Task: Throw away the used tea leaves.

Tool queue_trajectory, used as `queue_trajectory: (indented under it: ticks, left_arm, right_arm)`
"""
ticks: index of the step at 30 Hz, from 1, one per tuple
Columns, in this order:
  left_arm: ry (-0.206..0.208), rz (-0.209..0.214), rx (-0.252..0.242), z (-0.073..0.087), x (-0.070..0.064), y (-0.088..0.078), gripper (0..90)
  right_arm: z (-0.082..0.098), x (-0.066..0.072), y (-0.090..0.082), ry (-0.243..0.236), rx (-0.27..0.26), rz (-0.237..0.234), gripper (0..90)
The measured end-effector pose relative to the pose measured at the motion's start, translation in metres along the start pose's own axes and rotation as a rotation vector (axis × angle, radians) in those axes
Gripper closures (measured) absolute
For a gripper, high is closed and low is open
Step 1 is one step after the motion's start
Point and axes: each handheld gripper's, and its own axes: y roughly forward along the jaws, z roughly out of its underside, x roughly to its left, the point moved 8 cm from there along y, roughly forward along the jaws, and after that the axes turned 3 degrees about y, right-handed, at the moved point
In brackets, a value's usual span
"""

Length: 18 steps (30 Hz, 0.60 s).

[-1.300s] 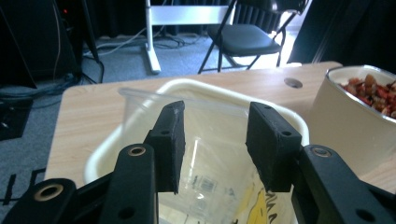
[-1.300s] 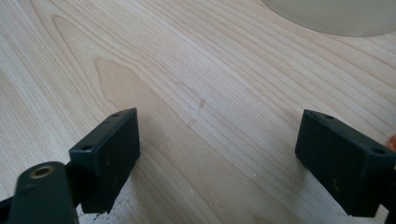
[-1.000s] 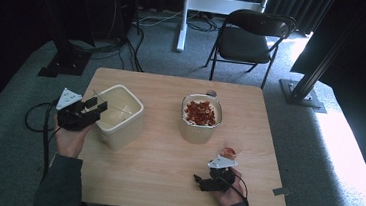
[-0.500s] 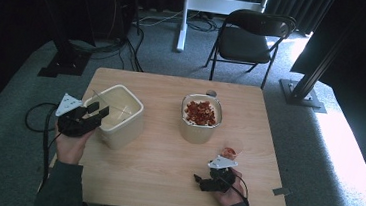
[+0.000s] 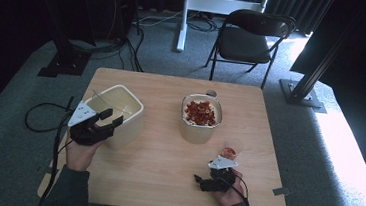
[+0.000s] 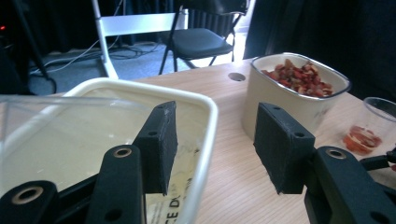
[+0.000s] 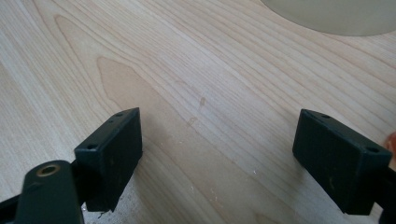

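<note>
On the left, my left gripper [image 5: 108, 120] sits at the near corner of the empty tub [image 5: 119, 108], and it has slid a little toward me and to the side compared with a second ago, when it sat closer over the tub's left wall. Its jaws have just been opening: in the left gripper view one pad [image 6: 161, 142] hangs inside the tub [image 6: 205, 135] and the other outside, the rim wall between them but neither pad pressing on it, so I read that as a grip let go, not one being taken. A clear sheet (a lid or liner, I can't tell which) leans inside the tub. Moving right, the full tub [image 5: 200, 118] of red pieces stands mid-table, well apart from the empty one, with the small cup [image 5: 230, 150] just beside it holding a few pieces. My right gripper [image 5: 205, 183] rests low at the near edge of the table [image 5: 166, 157], in the same spot as a second ago, jaws wide apart with nothing but bare wood between them. To my mind, the empty tub is now placed and free, and scooping pieces across comes next.
</note>
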Motion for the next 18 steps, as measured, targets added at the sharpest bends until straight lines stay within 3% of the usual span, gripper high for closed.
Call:
queue_trajectory:
  ticks: [2, 9, 12, 18]
  left_arm:
    - [0.014, 0.009, 0.002, 0.001, -0.005, 0.004, 49.8]
    - [0.042, 0.047, 0.021, 0.007, -0.019, 0.016, 48.9]
    - [0.055, 0.064, 0.029, 0.01, -0.024, 0.02, 48.1]
    - [0.087, 0.117, 0.068, 0.022, -0.039, 0.032, 46.1]
  right_arm:
    - [0.0, 0.0, -0.001, 0.0, 0.008, 0.001, 15.7]
    - [0.0, 0.0, -0.008, 0.0, 0.042, 0.005, 33.1]
    - [-0.001, 0.002, -0.009, 0.005, 0.04, -0.007, 35.4]
    - [-0.022, 0.014, -0.028, -0.043, -0.064, -0.04, 37.2]
